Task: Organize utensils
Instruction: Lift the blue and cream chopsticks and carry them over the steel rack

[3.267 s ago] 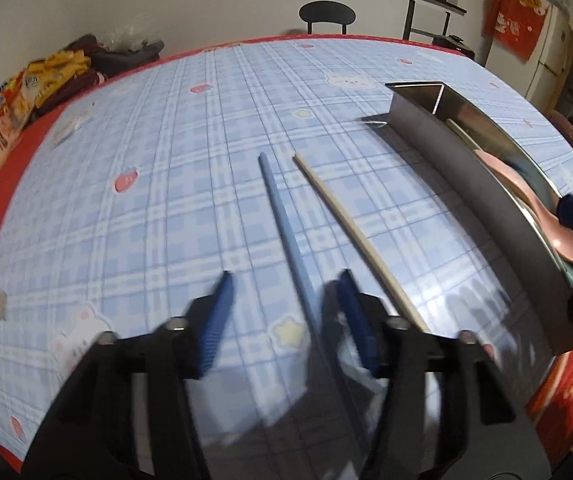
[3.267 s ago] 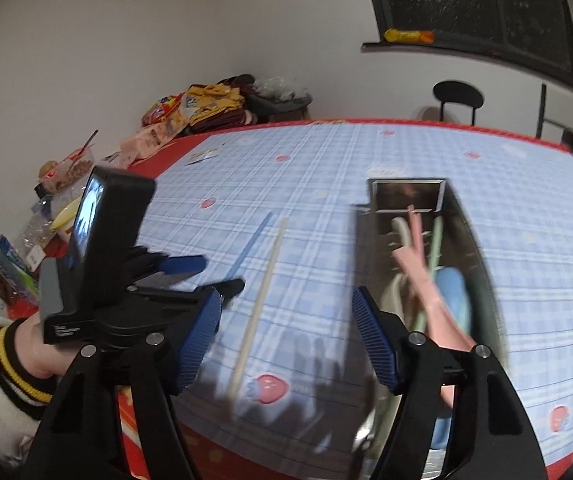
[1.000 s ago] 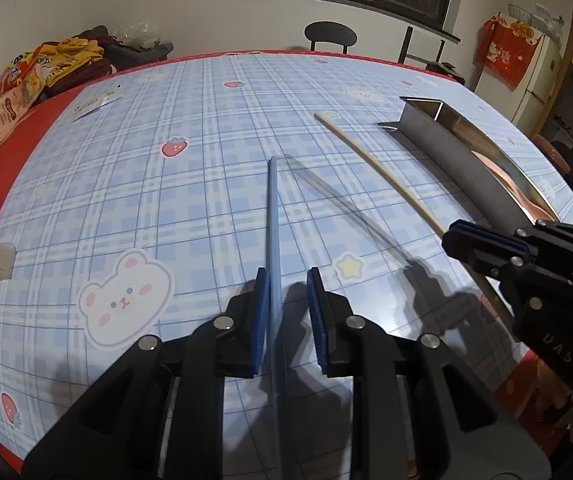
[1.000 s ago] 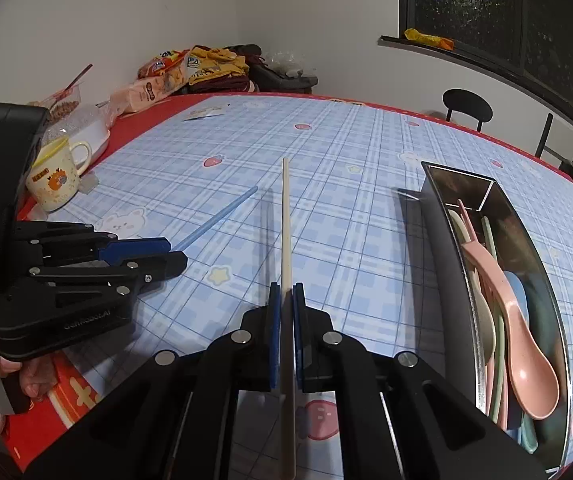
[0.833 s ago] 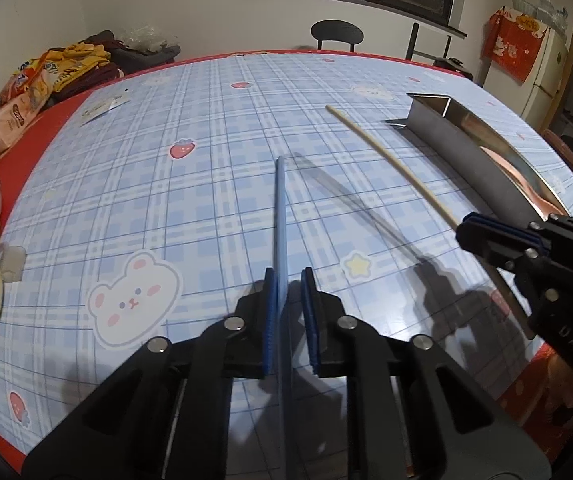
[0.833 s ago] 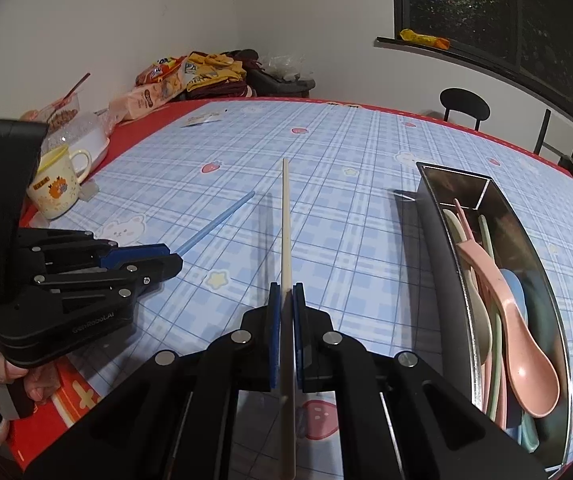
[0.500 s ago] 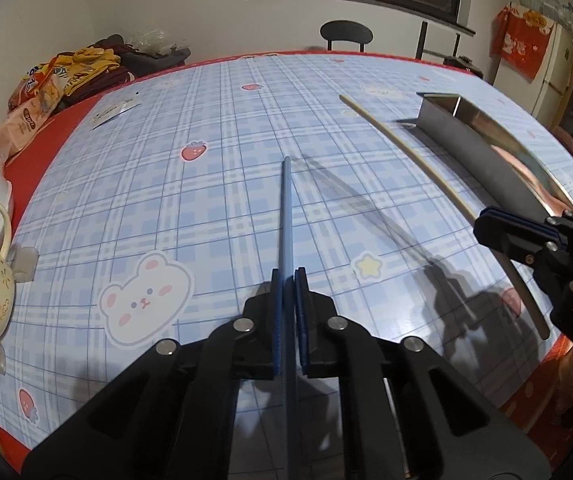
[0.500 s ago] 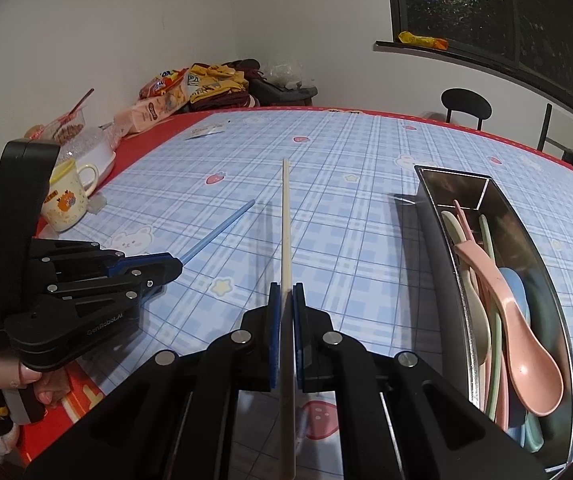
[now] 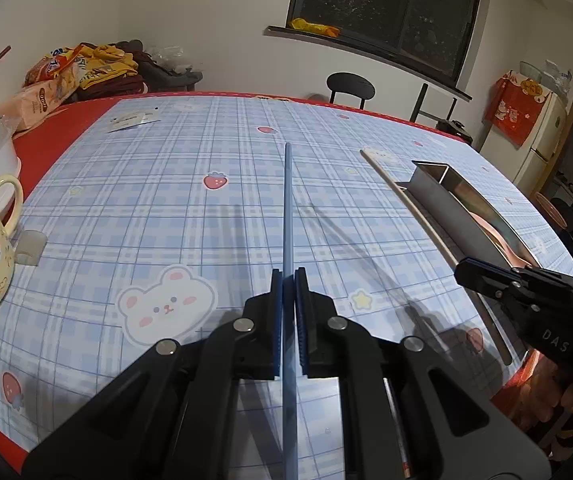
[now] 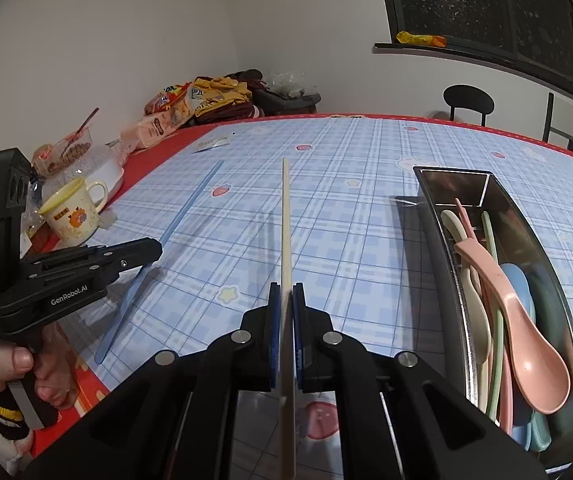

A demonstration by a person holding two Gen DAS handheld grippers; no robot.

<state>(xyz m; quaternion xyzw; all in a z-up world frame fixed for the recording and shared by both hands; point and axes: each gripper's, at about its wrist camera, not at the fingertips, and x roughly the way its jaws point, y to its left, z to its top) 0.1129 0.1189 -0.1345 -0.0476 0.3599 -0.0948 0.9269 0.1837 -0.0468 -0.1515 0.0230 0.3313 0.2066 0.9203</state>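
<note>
Blue chopstick [image 9: 287,208], cream chopstick [image 10: 285,220], pink spoon [image 10: 522,320] — blue plaid tablecloth [image 9: 166,184]

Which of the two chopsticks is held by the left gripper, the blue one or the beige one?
The blue chopstick: the left gripper is shut on it. The beige chopstick is in the right gripper.

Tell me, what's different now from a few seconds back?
Both hand-held grippers were open then, with the two chopsticks lying on the table. Now the left gripper is shut on the blue chopstick and the right gripper on the cream chopstick, both lifted. The tray and its spoons stayed put.
</note>
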